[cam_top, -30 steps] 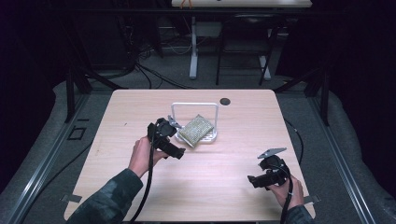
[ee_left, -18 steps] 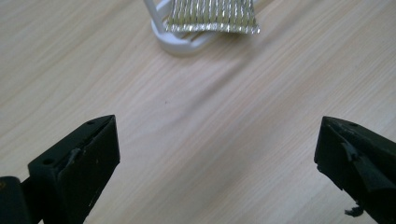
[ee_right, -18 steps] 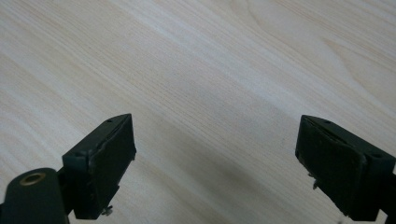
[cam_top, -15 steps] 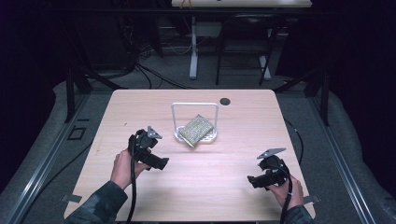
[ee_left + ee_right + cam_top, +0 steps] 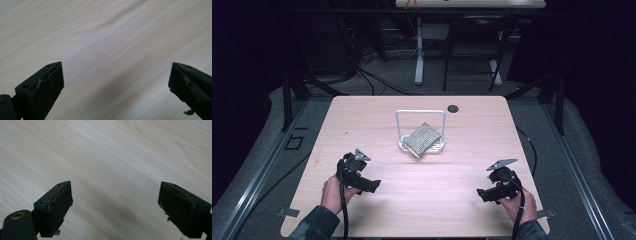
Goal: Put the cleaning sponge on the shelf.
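Note:
A small glittery silver pouch (image 5: 422, 139) leans tilted in a white wire stand (image 5: 420, 113) at the middle of the wooden table (image 5: 377, 115). My left gripper (image 5: 373, 186) rests low over the front left of the table, well apart from the stand. In the left gripper view its jaws stand wide apart over bare wood, left gripper (image 5: 116, 90) open and empty. My right gripper (image 5: 482, 195) sits near the front right edge. Its jaws are also spread over bare wood in the right gripper view, right gripper (image 5: 115, 206) open.
A small dark round disc (image 5: 453, 108) lies behind the stand near the table's far edge. Beyond the table stand white table legs (image 5: 418, 50) and cables (image 5: 377, 80) on the floor. Dark rails (image 5: 257, 170) run along both sides.
My left gripper has drawn back from beside the pouch and stand toward the front left of the table. The right gripper has stayed in place.

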Motion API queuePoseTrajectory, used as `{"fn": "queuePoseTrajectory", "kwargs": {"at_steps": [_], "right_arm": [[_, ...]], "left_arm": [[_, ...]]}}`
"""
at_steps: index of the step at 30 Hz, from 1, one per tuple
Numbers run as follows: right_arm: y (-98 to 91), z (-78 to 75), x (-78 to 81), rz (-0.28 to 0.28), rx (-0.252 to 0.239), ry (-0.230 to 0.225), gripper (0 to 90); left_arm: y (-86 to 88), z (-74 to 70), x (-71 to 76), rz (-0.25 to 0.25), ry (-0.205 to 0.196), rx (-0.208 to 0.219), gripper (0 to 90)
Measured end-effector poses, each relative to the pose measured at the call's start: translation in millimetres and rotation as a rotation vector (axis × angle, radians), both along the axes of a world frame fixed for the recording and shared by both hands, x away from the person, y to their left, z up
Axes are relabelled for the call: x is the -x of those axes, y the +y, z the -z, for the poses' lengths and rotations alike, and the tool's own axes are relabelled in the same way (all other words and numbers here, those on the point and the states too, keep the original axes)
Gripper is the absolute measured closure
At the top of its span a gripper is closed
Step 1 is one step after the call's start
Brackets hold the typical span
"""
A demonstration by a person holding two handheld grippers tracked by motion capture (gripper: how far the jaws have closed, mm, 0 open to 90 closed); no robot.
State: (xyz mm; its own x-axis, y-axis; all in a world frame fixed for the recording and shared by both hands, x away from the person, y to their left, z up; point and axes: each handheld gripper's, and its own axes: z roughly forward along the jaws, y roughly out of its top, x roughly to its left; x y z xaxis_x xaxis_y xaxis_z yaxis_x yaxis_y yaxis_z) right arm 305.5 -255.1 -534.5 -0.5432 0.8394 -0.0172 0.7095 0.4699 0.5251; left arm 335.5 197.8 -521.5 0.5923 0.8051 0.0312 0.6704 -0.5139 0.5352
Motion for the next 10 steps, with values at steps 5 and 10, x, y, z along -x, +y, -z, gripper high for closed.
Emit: {"fn": "queuePoseTrajectory", "kwargs": {"at_steps": [5, 10], "right_arm": [[1.1, 1.2, -0.7, -0.007, 0.002, 0.001, 11.8], [1.2, 1.8, -1.1, -0.011, 0.0, 0.011, 11.9]], "left_arm": [[4.4, 4.9, -0.2, 0.0, 0.002, 0.001, 0.1], [4.6, 11.1, -1.3, 0.01, 0.019, 0.002, 0.1]]}}
